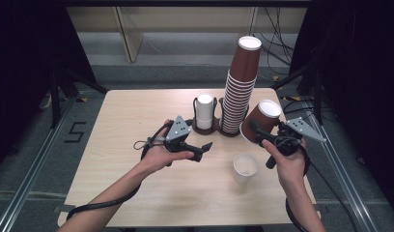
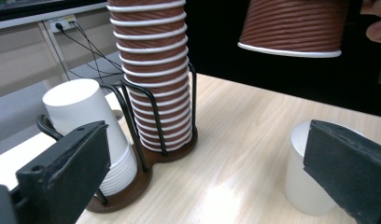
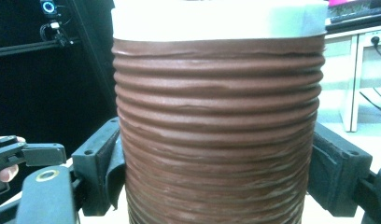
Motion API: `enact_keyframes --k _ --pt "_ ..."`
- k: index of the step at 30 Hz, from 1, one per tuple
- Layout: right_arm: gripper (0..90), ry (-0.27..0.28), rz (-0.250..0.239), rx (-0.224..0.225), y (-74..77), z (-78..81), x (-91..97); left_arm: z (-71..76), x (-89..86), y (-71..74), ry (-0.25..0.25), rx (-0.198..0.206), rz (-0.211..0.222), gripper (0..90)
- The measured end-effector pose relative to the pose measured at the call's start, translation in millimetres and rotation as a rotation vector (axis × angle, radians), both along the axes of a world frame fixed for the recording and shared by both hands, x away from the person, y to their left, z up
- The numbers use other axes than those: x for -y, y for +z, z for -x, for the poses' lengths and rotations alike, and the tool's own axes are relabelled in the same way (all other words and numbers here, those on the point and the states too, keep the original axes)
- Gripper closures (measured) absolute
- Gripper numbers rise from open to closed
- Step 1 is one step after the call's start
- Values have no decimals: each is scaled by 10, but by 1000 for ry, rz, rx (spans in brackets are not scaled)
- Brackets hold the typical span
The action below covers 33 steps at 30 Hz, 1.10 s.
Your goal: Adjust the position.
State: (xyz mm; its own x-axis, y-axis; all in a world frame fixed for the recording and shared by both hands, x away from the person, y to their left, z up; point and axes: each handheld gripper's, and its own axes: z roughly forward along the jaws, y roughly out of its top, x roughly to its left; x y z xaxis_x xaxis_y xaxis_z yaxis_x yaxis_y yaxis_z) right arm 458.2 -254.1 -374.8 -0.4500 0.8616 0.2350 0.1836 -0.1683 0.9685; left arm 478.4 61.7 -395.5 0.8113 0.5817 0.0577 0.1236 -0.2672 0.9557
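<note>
High view: my right gripper [image 1: 259, 132] has its jaws clamped on the brown cup [image 1: 262, 121], upside down and tilted, right of centre frame. White cup [image 1: 245, 167] stands upright lower right. Left gripper [image 1: 200, 150] jaws apart, empty. To nest them I'd level the brown cup and centre it over the white rim before lowering.

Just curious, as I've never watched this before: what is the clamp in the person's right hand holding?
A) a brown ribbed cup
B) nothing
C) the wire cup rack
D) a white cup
A: the right clamp has its black jaws pressed on both sides of a brown ribbed cup, held up above the table, while the white cup stands alone.
</note>
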Motion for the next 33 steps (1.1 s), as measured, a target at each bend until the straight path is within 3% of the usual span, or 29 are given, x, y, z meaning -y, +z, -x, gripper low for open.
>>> enact_keyframes --k 1,2,4,7,16,20,21,28,33 --pt "192 7 -1 -10 5 9 -23 18 -3 -4 0 -4 13 0" --pt "191 4 2 11 5 9 -49 36 -14 -2 -2 -4 18 0" --pt "190 19 0 -8 25 40 -141 72 -31 0 -6 -3 21 0" --pt "190 57 -7 -3 9 54 -283 141 -71 -4 -15 5 12 0" --pt "189 137 -43 -50 -40 57 -745 296 -198 -52 -22 24 8 0" --pt "188 166 -68 -74 -27 54 -943 325 -264 -91 -17 26 8 0" --pt "188 173 -57 -55 -39 31 -963 329 -278 -100 -16 26 10 0" --pt "186 205 -89 -116 -121 -10 -1247 372 -334 -162 -17 35 8 0" --pt "185 215 -108 -121 -176 -49 -1362 375 -355 -193 -14 42 4 0"
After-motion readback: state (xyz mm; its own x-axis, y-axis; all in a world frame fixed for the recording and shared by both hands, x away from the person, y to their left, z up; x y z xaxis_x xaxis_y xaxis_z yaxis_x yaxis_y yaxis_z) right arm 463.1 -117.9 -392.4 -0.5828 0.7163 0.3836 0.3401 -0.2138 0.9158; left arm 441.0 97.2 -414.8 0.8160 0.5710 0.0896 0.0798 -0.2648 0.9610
